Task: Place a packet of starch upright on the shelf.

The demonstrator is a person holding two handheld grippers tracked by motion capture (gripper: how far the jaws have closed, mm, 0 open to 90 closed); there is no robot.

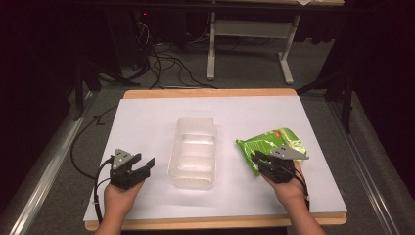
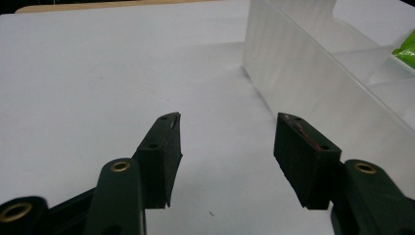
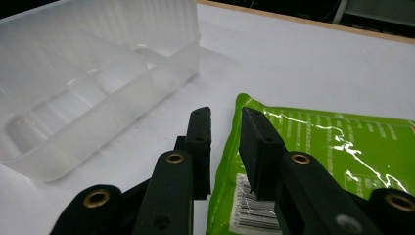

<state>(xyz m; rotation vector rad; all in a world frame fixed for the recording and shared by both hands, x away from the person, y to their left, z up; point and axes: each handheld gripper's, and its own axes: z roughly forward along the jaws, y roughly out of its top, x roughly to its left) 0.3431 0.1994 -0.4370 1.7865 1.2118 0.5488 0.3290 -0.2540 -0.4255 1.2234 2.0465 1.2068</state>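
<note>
left gripper (image 1: pixel 147 166) jaws wide open, hovering beside clear plastic tray (image 1: pixel 193 152) mid-bench; right gripper (image 3: pixel 226 147) jaws narrowly apart, straddling left edge of green packet (image 3: pixel 333 156), flat right of tray

Overhead forward-down view; two low, close claw views sharing the clear tray (image 1: pixel 193 152).

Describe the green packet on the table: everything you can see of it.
The green packet is a flat, glossy plastic pouch, bright green with small white print, a red mark near its far edge and a barcode label at its near corner. It lies flat on the white sheet, to the right of the clear plastic tray and apart from it. The right gripper straddles its near left edge, jaws narrowly apart.
</note>
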